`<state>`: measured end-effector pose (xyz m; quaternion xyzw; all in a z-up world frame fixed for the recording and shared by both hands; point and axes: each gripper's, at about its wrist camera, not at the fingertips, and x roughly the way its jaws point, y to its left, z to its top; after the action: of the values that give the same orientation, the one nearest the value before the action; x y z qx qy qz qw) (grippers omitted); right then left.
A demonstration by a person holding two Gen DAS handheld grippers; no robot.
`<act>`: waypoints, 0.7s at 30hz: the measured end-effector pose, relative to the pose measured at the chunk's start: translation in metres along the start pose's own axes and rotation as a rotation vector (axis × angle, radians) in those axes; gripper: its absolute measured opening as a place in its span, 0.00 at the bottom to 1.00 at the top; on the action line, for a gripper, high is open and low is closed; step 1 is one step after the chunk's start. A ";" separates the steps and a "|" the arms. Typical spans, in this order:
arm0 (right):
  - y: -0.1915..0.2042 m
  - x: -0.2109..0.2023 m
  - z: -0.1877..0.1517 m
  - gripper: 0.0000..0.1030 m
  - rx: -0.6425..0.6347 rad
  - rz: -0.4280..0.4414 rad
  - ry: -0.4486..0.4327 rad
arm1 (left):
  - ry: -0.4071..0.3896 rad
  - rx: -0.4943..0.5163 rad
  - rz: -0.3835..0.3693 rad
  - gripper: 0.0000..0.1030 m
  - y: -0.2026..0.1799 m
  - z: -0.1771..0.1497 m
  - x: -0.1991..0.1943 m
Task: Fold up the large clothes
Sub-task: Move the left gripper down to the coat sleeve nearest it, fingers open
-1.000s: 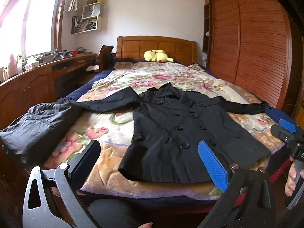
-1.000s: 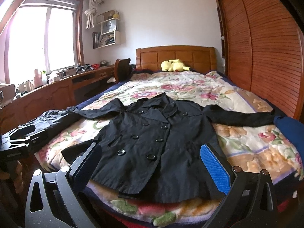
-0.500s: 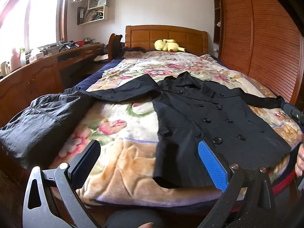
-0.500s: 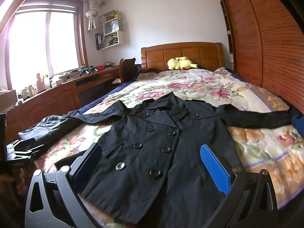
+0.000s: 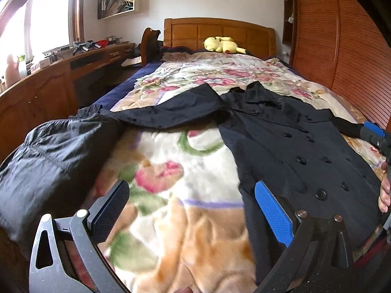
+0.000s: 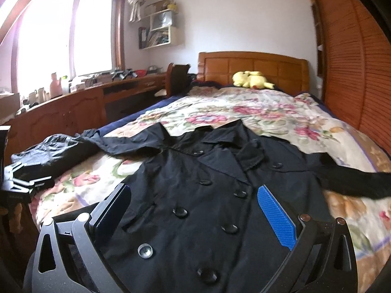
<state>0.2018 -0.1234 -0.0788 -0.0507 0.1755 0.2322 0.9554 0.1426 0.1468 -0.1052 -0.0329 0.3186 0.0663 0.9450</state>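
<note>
- Your black coat lies face up and spread flat on the floral blanket of the bed, collar toward the headboard, both sleeves stretched out sideways.
- Since a second ago both tools have come in closer and lower over the foot of the bed; the coat fills far more of the right wrist view than it did.
- Your left tool has swung toward the coat's left edge: its jaws stand wide apart, holding nothing, with bare blanket between them and the hem edge just by the blue pad.
- Your right tool hovers over the buttoned front, jaws equally wide, nothing held.
- The left sleeve reaches out to a second dark garment bunched at the bed's edge; whether they overlap I cannot tell.
- Judgement: no fold has been made yet. This approach looks like lining up for the first grasp, likely at hem or side edge.
- Watch the slick fabric: pinching only the top layer could drag the front open.
</note>
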 end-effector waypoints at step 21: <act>0.009 0.112 -0.012 1.00 -0.083 0.085 0.205 | 0.098 0.022 -0.011 1.00 0.026 0.054 0.096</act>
<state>0.2871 -0.0698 -0.1301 -0.1060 0.2645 0.2730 0.9189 0.2472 0.1882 -0.1213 -0.0273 0.3649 0.0560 0.9290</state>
